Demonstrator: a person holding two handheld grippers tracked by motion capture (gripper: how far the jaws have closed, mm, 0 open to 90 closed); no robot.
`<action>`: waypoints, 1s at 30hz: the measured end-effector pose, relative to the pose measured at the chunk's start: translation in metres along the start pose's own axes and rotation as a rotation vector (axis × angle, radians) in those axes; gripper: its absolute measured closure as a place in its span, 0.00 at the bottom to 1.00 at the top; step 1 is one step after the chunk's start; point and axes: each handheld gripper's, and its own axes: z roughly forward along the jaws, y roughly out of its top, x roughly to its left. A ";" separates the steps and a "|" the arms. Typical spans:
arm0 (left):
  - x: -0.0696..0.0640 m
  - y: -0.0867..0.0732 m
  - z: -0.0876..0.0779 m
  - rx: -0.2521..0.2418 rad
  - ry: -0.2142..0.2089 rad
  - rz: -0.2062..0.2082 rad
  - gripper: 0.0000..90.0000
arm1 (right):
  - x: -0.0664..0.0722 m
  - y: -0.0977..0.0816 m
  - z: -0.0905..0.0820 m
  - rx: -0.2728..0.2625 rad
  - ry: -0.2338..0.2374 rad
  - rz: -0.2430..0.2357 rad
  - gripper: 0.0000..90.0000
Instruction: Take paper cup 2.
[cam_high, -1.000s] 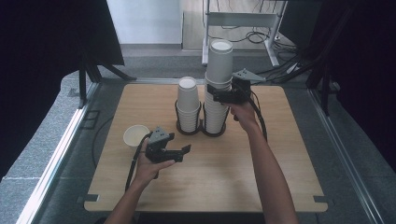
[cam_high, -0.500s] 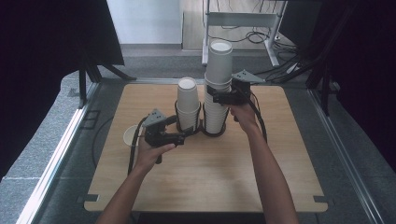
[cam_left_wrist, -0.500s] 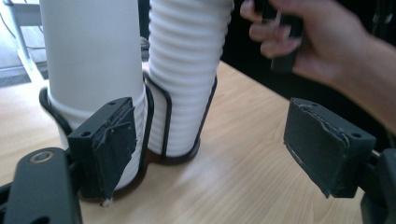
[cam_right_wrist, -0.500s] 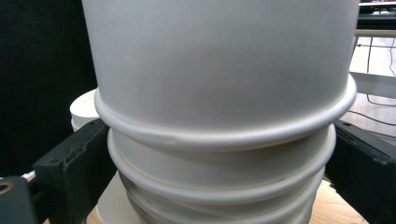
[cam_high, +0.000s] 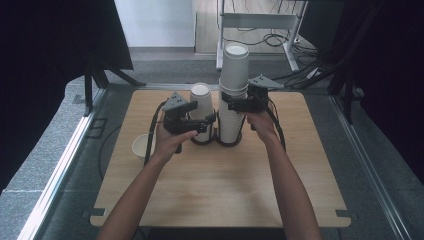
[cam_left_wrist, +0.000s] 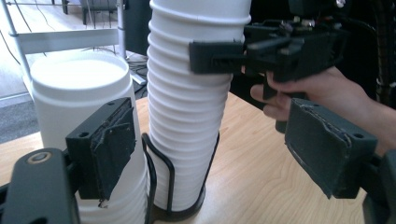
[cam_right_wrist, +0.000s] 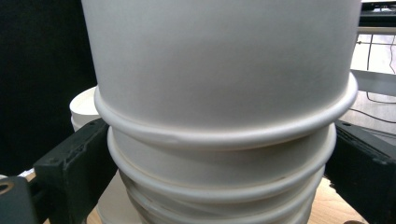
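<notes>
- Broadly, we are working at the wooden table (cam_high: 215, 190), where two stacks of white paper cups stand upright, side by side, in a black wire holder (cam_high: 220, 141) near the far middle.
- We see the tall stack (cam_high: 233, 95) on the right of the holder, its long axis vertical, rising well above its neighbour; the short stack (cam_high: 201, 102) stands just left of it, nearly touching.
- Our right gripper (cam_high: 239, 104) comes level at the tall stack from the right side, and its jaws sit on either flank of the cups partway up; in the right gripper view the pads look pressed to the rims, so we judge it clamped on the tall stack (cam_right_wrist: 224, 116).
- Our left gripper (cam_high: 206, 120) is at the short stack, jaws standing apart with nothing pinched; in the left gripper view the short stack (cam_left_wrist: 79, 93) lies behind the left-hand jaw, the tall one between the jaws but farther off.
- We note a single cup (cam_high: 141, 146) on the table to the left, well apart from the holder.
- We judge the left hand nearer the short stack, which lies just ahead of it.
</notes>
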 end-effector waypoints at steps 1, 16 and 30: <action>0.000 0.000 0.000 0.000 0.000 0.000 0.18 | 0.000 0.000 0.000 0.000 -0.001 -0.002 0.03; 0.017 0.035 0.027 0.021 -0.025 -0.049 0.19 | -0.001 -0.004 0.000 0.000 0.000 0.001 0.04; 0.019 0.056 0.040 -0.004 0.028 -0.024 0.18 | -0.001 -0.001 0.000 0.023 0.003 -0.008 0.04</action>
